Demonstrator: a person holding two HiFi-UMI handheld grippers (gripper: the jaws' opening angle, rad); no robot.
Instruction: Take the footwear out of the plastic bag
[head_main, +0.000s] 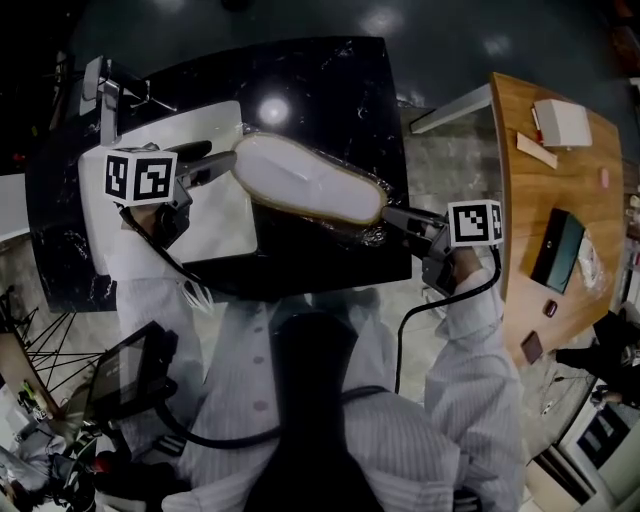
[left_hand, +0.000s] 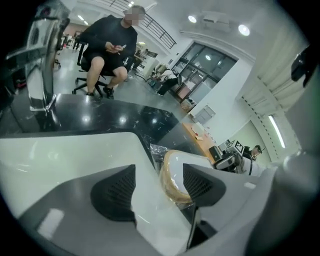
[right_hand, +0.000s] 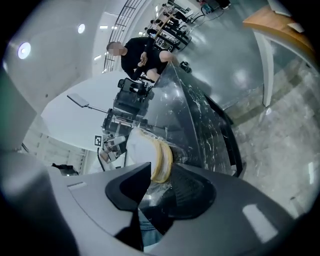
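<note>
A white shoe (head_main: 310, 185) with a tan sole rim lies inside a clear, crinkled plastic bag (head_main: 372, 235) on the black marble table (head_main: 330, 80). My left gripper (head_main: 215, 165) is at the shoe's left end, its jaws spread wide. In the left gripper view the shoe's end (left_hand: 172, 172) shows just beyond the left gripper (left_hand: 159, 171), untouched by the pads. My right gripper (head_main: 400, 222) is at the shoe's right end. In the right gripper view the right gripper (right_hand: 161, 172) stands open, with bag film and the shoe's rim (right_hand: 159, 157) between its jaws.
A white board (head_main: 215, 215) lies on the table under the shoe's left part. A metal stand (head_main: 105, 85) is at the back left corner. To the right is a wooden table (head_main: 520, 190) with a white box (head_main: 562, 122) and a dark device (head_main: 558, 248). A person (left_hand: 107, 40) sits beyond.
</note>
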